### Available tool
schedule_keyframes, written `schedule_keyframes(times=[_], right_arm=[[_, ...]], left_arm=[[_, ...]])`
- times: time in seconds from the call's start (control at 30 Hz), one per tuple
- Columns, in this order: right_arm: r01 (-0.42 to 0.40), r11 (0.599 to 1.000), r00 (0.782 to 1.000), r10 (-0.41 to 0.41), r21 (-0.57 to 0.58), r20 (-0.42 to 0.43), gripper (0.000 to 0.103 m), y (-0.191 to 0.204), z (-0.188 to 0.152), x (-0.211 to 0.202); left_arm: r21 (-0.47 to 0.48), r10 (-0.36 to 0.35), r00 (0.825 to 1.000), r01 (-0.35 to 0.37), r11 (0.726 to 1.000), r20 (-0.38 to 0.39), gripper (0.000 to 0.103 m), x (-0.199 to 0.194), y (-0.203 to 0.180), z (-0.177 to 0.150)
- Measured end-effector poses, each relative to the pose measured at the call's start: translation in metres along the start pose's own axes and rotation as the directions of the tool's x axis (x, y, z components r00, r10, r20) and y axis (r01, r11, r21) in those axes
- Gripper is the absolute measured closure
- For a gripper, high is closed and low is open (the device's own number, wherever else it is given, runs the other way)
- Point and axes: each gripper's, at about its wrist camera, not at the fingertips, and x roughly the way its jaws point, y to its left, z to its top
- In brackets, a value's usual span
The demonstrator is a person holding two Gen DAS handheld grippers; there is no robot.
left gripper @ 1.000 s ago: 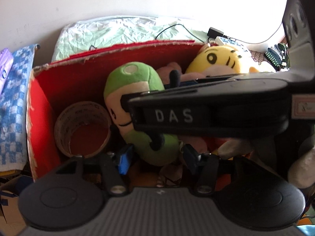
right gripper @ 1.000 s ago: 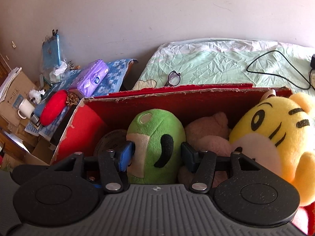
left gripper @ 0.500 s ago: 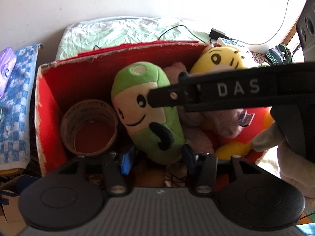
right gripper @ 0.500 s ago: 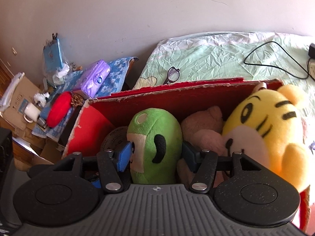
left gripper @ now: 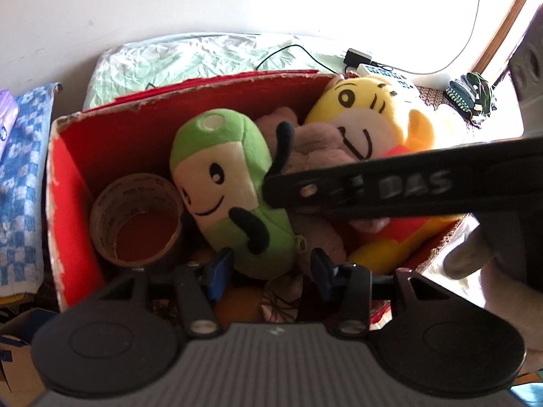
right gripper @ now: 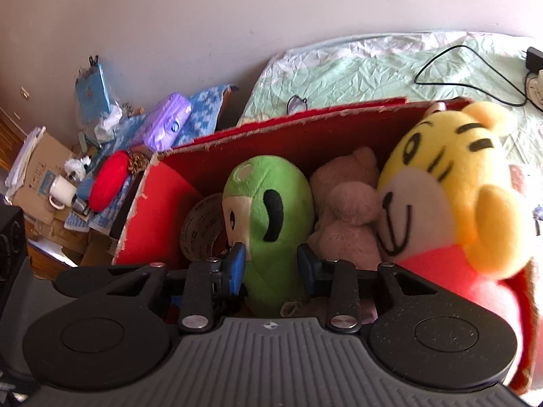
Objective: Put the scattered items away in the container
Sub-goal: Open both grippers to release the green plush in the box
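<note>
A red cardboard box (left gripper: pixel 112 135) holds a green plush (left gripper: pixel 230 186), a brown plush (left gripper: pixel 312 149), a yellow tiger plush (left gripper: pixel 366 115) and a brown tape roll (left gripper: pixel 135 217). My left gripper (left gripper: pixel 269 269) is open above the box's near side, empty. The right tool's black body crosses the left wrist view over the tiger. In the right wrist view the box (right gripper: pixel 163 200) shows the green plush (right gripper: pixel 271 217), brown plush (right gripper: pixel 346 203) and tiger (right gripper: pixel 448 190). My right gripper (right gripper: pixel 271 264) is open, its jaws straddling the green plush's lower end without clamping it.
A pale green bed sheet (right gripper: pixel 373 68) with a black cable (right gripper: pixel 468 68) lies behind the box. To the left stand a purple wipes pack (right gripper: pixel 168 125), a blue checked towel (left gripper: pixel 20 169), a red pouch (right gripper: pixel 108 179), a white mug (right gripper: pixel 62 190) and cardboard clutter.
The right tool has pulled back to the right and upward, out of the box, uncovering the green plush. The left gripper has risen a little. The plush toys stay in the box.
</note>
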Motion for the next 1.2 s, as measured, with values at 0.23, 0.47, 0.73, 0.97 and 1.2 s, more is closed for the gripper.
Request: schedule_keyframes(times=[0.23, 0.47, 0.73, 0.97, 1.2], right_arm=[[0.014, 1.000, 0.999, -0.014, 0.016, 0.032, 0.067, -0.007, -0.003, -0.021], [-0.003, 1.000, 0.999, 0.004, -0.019, 0.037, 0.067, -0.011, -0.004, -0.026], [-0.034, 0.999, 0.998, 0.035, -0.033, 0.059, 0.066, -0.026, -0.006, -0.054], [-0.049, 0.997, 0.997, 0.053, -0.059, 0.056, 0.066, -0.043, -0.011, -0.076], [-0.052, 0.993, 0.996, 0.059, -0.103, 0.071, 0.066, -0.056, -0.017, -0.095]], left_arm=[[-0.041, 0.076, 0.997, -0.077, 0.996, -0.022, 0.056, -0.003, -0.004, 0.002], [-0.092, 0.182, 0.983, -0.184, 0.979, -0.031, 0.055, -0.008, -0.015, 0.004], [-0.131, 0.318, 0.948, -0.317, 0.940, -0.008, 0.047, -0.024, -0.047, 0.007], [-0.152, 0.434, 0.900, -0.433, 0.889, -0.024, 0.042, -0.022, -0.073, 0.007], [-0.180, 0.509, 0.861, -0.503, 0.845, -0.016, 0.038, -0.027, -0.094, 0.005]])
